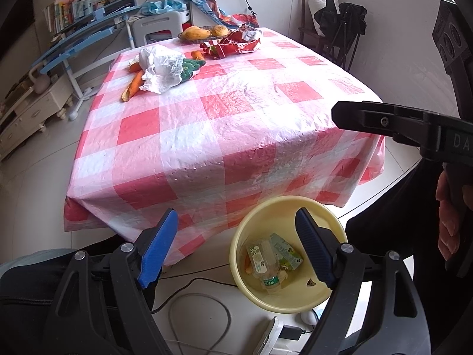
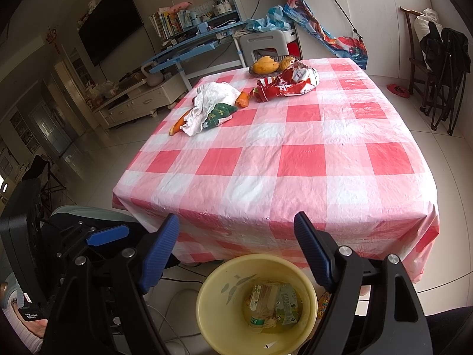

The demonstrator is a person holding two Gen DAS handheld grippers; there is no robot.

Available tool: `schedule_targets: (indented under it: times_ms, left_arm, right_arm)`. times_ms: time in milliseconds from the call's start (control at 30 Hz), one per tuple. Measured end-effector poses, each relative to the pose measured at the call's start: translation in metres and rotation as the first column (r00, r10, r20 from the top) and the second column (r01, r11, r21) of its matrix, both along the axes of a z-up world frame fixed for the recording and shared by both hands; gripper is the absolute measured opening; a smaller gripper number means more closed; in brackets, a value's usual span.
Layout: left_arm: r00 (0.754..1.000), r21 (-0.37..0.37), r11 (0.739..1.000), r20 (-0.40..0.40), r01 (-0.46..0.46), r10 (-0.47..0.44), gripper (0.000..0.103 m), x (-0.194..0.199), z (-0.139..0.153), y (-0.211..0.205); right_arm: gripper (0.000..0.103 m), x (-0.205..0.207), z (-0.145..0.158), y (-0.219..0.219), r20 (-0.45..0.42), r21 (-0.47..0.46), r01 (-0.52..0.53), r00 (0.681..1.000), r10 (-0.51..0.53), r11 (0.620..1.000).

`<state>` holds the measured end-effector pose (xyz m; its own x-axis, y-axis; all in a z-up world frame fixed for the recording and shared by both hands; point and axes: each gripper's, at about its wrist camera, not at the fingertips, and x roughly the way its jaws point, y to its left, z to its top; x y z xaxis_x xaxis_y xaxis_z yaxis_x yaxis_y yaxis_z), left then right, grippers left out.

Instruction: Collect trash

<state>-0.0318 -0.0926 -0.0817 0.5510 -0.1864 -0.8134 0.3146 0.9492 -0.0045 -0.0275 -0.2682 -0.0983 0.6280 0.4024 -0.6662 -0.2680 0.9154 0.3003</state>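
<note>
Below the table's near edge, on the floor, a yellow bin stands open-mouthed where either hand can drop into it; a bottle and a carton already lie inside. The left gripper and right gripper both hang above the bin with jaws apart and nothing between them. Far across the table from the bin, the rest waits: a crumpled white bag over carrots, and a red wrapper beside a fruit plate. I judge these were left for last because they lie farthest from the bin.
</note>
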Motion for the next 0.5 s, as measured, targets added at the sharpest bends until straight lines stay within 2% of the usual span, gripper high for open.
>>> schedule_targets:
  times_ms: [500]
  left_arm:
    - [1.000, 0.001, 1.000, -0.003, -0.021, 0.021, 0.079, 0.0028, -0.0010, 0.0006]
  right_arm:
    - [0.077, 0.0005, 0.0005, 0.0005, -0.001, -0.001, 0.000, 1.000, 0.000, 1.000]
